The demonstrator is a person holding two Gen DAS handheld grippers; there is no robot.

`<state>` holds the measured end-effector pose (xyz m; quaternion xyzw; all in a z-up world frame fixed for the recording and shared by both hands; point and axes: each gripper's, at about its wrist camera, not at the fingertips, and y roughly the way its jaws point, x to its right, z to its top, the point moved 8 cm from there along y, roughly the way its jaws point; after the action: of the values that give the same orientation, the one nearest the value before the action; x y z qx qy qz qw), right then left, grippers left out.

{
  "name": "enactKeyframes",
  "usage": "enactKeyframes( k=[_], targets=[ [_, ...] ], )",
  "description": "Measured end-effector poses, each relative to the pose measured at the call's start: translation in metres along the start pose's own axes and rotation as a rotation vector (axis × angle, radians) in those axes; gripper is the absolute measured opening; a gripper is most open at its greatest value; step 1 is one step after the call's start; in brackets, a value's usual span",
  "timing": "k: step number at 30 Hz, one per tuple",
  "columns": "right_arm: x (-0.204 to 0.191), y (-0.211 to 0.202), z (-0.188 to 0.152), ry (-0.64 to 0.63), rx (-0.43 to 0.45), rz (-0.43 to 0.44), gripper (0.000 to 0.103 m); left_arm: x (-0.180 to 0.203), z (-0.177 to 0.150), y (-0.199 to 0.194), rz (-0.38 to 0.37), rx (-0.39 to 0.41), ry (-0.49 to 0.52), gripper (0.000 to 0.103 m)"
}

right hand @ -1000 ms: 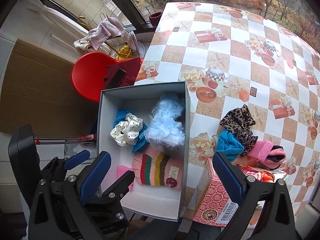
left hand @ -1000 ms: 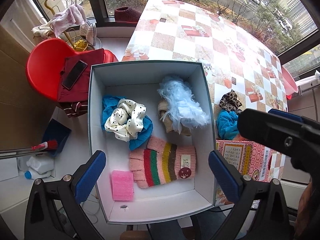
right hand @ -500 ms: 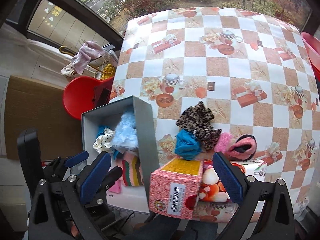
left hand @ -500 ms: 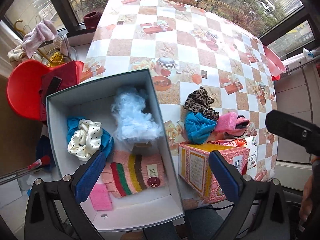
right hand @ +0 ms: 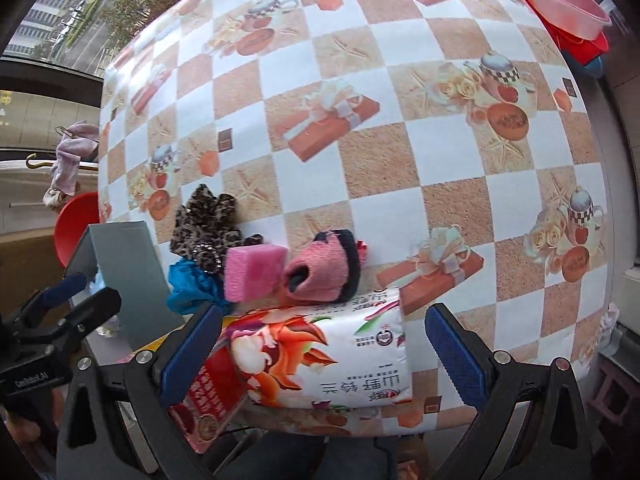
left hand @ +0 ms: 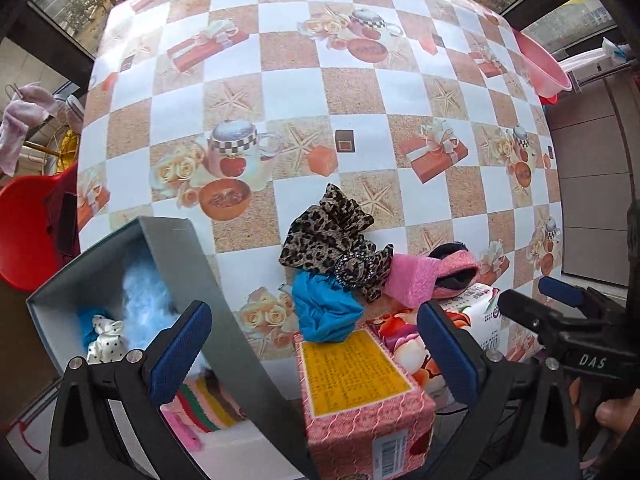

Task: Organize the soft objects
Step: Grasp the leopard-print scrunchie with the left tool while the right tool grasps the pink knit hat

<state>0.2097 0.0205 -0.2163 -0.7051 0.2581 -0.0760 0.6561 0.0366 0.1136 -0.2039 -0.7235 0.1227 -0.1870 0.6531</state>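
A leopard-print scrunchie (left hand: 332, 240) (right hand: 206, 222), a blue cloth (left hand: 324, 312) (right hand: 188, 284), a pink sponge (left hand: 412, 276) (right hand: 252, 272) and a pink-and-black knit piece (left hand: 456, 268) (right hand: 324, 268) lie together on the patterned table (left hand: 360, 92). A grey box (left hand: 200, 280) (right hand: 128, 264) at the left holds a pale blue fluffy item (left hand: 144, 296), a dotted scrunchie (left hand: 106, 342) and a striped glove (left hand: 200, 404). My left gripper (left hand: 312, 348) is open and empty, above the pink carton. My right gripper (right hand: 320, 348) is open and empty, over the tissue pack.
A pink carton with a yellow top (left hand: 360, 384) and a flowered tissue pack (right hand: 320, 356) (left hand: 476, 320) stand at the table's near edge. A pink basin (right hand: 560, 0) sits at the far right. A red chair (left hand: 28, 232) stands left of the table.
Both grippers have swung right, from over the grey box to over the table's near edge. The loose soft items now lie straight ahead. Both stayed open.
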Motion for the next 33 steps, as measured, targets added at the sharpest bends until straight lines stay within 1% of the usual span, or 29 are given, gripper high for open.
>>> enactKeyframes(
  k=[3, 8, 12, 16, 20, 21, 23, 24, 25, 26, 27, 28, 29, 31, 33],
  targets=[
    [0.011, 0.015, 0.002, -0.016, -0.032, -0.017, 0.102, 0.006, 0.013, 0.023, -0.002, -0.062, -0.023, 0.103],
    [0.011, 0.039, 0.008, -0.032, -0.079, 0.026, 0.102, 0.002, 0.029, 0.061, 0.017, -0.154, -0.087, 0.103],
    [0.004, 0.061, 0.011, -0.072, -0.125, 0.036, 0.102, 0.003, 0.032, 0.084, 0.021, -0.211, -0.106, 0.103],
    [-0.001, 0.078, 0.014, -0.09, -0.151, 0.05, 0.102, 0.007, 0.031, 0.103, -0.01, -0.27, -0.118, 0.103],
    [-0.002, 0.088, 0.015, -0.102, -0.171, 0.047, 0.102, 0.01, 0.031, 0.117, 0.003, -0.309, -0.099, 0.103],
    [-0.002, 0.09, 0.015, -0.102, -0.171, 0.047, 0.1, 0.011, 0.03, 0.119, 0.006, -0.318, -0.096, 0.102],
    [-0.001, 0.091, 0.015, -0.104, -0.171, 0.048, 0.085, 0.013, 0.029, 0.123, -0.007, -0.328, -0.087, 0.102],
    [-0.002, 0.092, 0.014, -0.104, -0.175, 0.047, 0.073, 0.015, 0.03, 0.124, -0.015, -0.329, -0.081, 0.1],
    [-0.001, 0.093, 0.013, -0.101, -0.182, 0.05, 0.068, 0.017, 0.03, 0.124, -0.019, -0.329, -0.075, 0.098],
    [-0.001, 0.094, 0.012, -0.095, -0.188, 0.061, 0.067, 0.018, 0.03, 0.125, -0.024, -0.331, -0.071, 0.097],
    [-0.001, 0.095, 0.01, -0.093, -0.194, 0.069, 0.059, 0.02, 0.03, 0.126, -0.031, -0.33, -0.067, 0.095],
    [0.0, 0.096, 0.009, -0.091, -0.196, 0.081, 0.052, 0.023, 0.03, 0.127, -0.037, -0.33, -0.062, 0.086],
    [-0.005, 0.099, 0.008, -0.088, -0.196, 0.087, 0.051, 0.025, 0.03, 0.127, -0.041, -0.334, -0.059, 0.079],
    [-0.004, 0.096, 0.008, -0.088, -0.182, 0.089, 0.043, 0.032, 0.03, 0.129, -0.072, -0.333, -0.064, 0.053],
    [-0.004, 0.092, 0.009, -0.086, -0.167, 0.096, 0.04, 0.037, 0.03, 0.127, -0.114, -0.325, -0.071, 0.04]
  ],
)
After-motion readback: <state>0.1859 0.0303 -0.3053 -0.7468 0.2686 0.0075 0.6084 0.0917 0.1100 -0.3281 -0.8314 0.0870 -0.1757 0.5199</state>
